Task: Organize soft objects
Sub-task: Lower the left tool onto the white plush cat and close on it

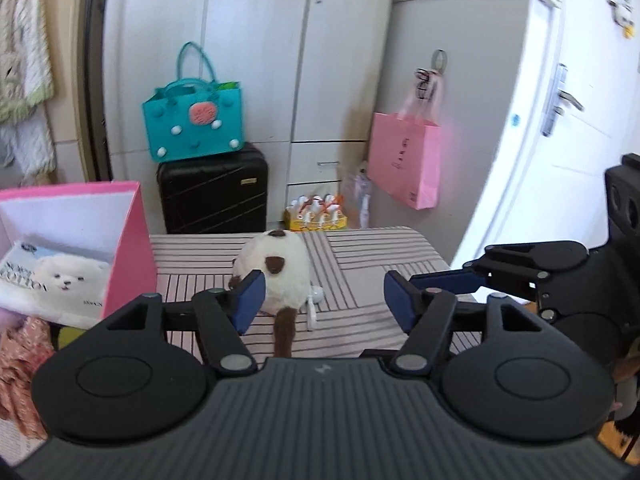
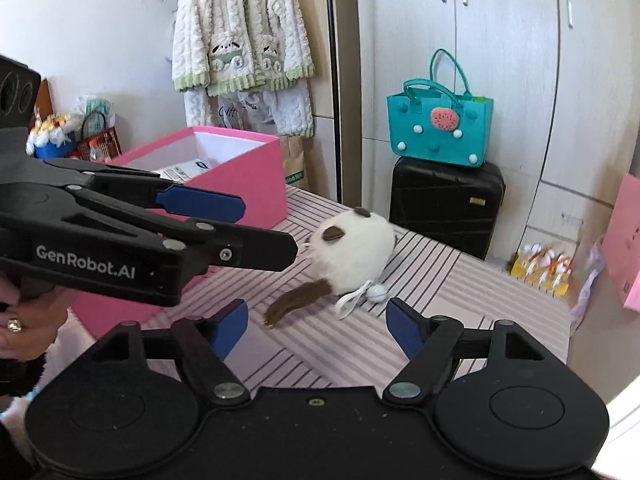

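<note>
A round white plush cat (image 1: 280, 276) with brown ears and a brown tail lies on the striped table (image 1: 360, 272); it also shows in the right wrist view (image 2: 352, 256). My left gripper (image 1: 324, 300) is open and empty, just short of the plush, its left pad in front of the toy. My right gripper (image 2: 316, 324) is open and empty, near the plush's tail (image 2: 296, 300). The left gripper also shows in the right wrist view (image 2: 260, 224), and the right gripper in the left wrist view (image 1: 460, 276). A pink box (image 2: 224, 188) holding a soft-cotton pack (image 1: 56, 280) stands to the left.
A black suitcase (image 1: 214, 188) with a teal bag (image 1: 192, 124) on it stands behind the table by white wardrobes. A pink paper bag (image 1: 404, 160) hangs on the right. A fluffy cardigan (image 2: 240, 32) hangs on the wall. A small white ball on a strap (image 2: 376, 294) lies by the plush.
</note>
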`<state>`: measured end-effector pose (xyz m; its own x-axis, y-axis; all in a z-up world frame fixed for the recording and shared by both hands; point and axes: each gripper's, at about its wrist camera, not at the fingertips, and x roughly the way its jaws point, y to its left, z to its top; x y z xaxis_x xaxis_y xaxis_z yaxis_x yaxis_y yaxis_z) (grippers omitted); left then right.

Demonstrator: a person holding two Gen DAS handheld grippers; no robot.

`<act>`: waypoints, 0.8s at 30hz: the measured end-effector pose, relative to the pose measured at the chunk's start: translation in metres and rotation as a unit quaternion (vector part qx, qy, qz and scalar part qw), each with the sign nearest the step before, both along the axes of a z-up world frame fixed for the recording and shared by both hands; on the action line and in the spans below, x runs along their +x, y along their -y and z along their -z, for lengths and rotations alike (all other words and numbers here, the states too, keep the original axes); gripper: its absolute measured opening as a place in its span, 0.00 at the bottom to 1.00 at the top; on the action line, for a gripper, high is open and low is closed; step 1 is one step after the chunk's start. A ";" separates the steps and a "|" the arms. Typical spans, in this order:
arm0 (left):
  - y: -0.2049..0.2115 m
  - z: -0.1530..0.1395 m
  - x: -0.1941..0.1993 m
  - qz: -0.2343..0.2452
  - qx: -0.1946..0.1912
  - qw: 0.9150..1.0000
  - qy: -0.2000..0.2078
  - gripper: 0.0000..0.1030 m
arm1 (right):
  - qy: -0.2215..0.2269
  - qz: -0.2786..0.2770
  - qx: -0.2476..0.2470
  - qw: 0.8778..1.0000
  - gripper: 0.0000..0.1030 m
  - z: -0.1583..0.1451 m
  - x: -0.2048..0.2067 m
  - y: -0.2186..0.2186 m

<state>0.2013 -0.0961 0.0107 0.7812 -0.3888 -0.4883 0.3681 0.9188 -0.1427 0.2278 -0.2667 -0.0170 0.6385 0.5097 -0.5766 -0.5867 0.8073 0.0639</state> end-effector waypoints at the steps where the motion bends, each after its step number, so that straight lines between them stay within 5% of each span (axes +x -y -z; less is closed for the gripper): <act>1: 0.000 0.003 0.004 -0.006 -0.003 1.000 -0.002 0.68 | 0.001 -0.003 -0.005 1.000 0.78 0.002 0.005 -0.002; 10: 0.007 0.019 0.042 -0.047 0.003 0.998 -0.049 0.79 | -0.005 -0.007 -0.002 1.000 0.85 0.030 0.053 -0.004; 18: 0.010 0.027 0.069 -0.102 0.014 0.994 -0.040 0.86 | 0.021 -0.044 0.000 0.999 0.87 0.046 0.076 -0.013; 24: 0.015 0.029 0.082 -0.099 0.002 0.994 -0.054 0.86 | 0.011 -0.053 0.005 0.999 0.87 0.056 0.092 -0.021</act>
<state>0.2833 -0.1108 -0.0188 0.7856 -0.2295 -0.5745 0.1623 0.9726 -0.1666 0.3201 -0.2461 -0.0726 0.5929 0.5807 -0.5579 -0.6707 0.7396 0.0571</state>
